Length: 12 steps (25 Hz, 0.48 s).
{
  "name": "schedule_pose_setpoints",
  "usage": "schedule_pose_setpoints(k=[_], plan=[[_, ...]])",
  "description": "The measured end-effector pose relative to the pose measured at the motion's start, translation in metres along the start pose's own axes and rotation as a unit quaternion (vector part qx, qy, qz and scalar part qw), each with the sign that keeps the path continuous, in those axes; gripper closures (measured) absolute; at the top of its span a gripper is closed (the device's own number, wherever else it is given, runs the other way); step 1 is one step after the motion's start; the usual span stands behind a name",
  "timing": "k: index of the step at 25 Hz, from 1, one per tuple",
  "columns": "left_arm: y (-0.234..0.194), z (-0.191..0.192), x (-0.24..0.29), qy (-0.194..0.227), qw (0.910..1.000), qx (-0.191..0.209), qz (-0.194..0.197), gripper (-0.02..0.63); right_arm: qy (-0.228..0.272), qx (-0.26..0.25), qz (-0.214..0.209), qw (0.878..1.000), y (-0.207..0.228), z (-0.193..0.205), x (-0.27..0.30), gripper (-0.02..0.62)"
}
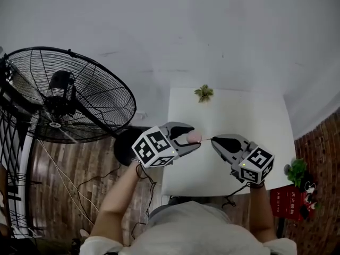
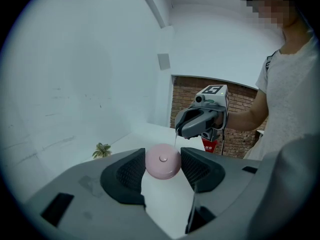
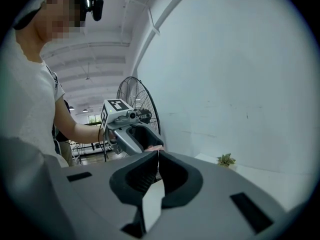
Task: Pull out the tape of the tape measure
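Note:
A small round pink tape measure (image 1: 194,137) hangs above the white table (image 1: 244,110), and my left gripper (image 1: 192,137) is shut on it. In the left gripper view the pink case (image 2: 163,160) sits squeezed between the two dark pads (image 2: 131,173). A thin tape (image 2: 176,138) runs from the case to my right gripper (image 2: 179,130), which faces it a short way off. The right gripper (image 1: 214,139) is shut on the tape's end. In the right gripper view its jaws (image 3: 158,155) meet tip to tip, with the left gripper (image 3: 150,145) just beyond them.
A large black floor fan (image 1: 64,94) stands to the left of the table. A small potted plant (image 1: 204,93) sits at the table's far edge. At the right, by a brick wall, are a green plant (image 1: 296,170) and a red box (image 1: 289,201).

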<state>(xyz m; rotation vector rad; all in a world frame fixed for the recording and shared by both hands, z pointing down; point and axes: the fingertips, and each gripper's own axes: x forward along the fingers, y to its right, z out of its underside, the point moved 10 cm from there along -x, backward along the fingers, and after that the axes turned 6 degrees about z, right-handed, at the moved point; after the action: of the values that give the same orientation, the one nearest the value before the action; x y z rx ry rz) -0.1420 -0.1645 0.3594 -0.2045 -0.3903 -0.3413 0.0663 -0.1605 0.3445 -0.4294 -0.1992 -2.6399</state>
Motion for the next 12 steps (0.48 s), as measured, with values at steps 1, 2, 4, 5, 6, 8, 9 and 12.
schedule_pose_setpoints(k=[1, 2, 4, 5, 6, 8, 9, 12], plan=[[0.0, 0.0, 0.0, 0.0, 1.0, 0.0, 0.0, 0.383, 0.002, 0.003, 0.006, 1.0, 0.002, 0.0, -0.002, 0.588], [-0.001, -0.001, 0.0, 0.001, 1.0, 0.001, 0.001, 0.383, 0.003, 0.005, 0.01, 1.0, 0.003, 0.0, -0.004, 0.588], [0.0, -0.002, 0.001, 0.003, 1.0, 0.003, 0.004, 0.383, 0.004, 0.007, 0.016, 1.0, 0.005, 0.0, -0.008, 0.588], [0.0, -0.003, 0.002, 0.004, 1.0, 0.004, 0.005, 0.383, 0.005, 0.007, 0.019, 1.0, 0.006, -0.001, -0.009, 0.588], [0.0, -0.004, 0.003, 0.003, 1.0, 0.006, 0.004, 0.383, 0.006, 0.007, 0.024, 1.0, 0.006, -0.001, -0.01, 0.588], [0.0, -0.006, 0.006, 0.001, 1.0, 0.009, 0.003, 0.383, 0.009, 0.009, 0.035, 0.999, 0.008, -0.001, -0.012, 0.588], [0.0, -0.007, 0.007, 0.001, 1.0, 0.01, 0.002, 0.383, 0.011, 0.012, 0.04, 0.999, 0.009, -0.001, -0.012, 0.588], [0.0, -0.009, 0.009, 0.001, 0.9999, 0.012, 0.002, 0.385, 0.01, 0.021, 0.052, 0.998, 0.01, -0.002, -0.014, 0.588]])
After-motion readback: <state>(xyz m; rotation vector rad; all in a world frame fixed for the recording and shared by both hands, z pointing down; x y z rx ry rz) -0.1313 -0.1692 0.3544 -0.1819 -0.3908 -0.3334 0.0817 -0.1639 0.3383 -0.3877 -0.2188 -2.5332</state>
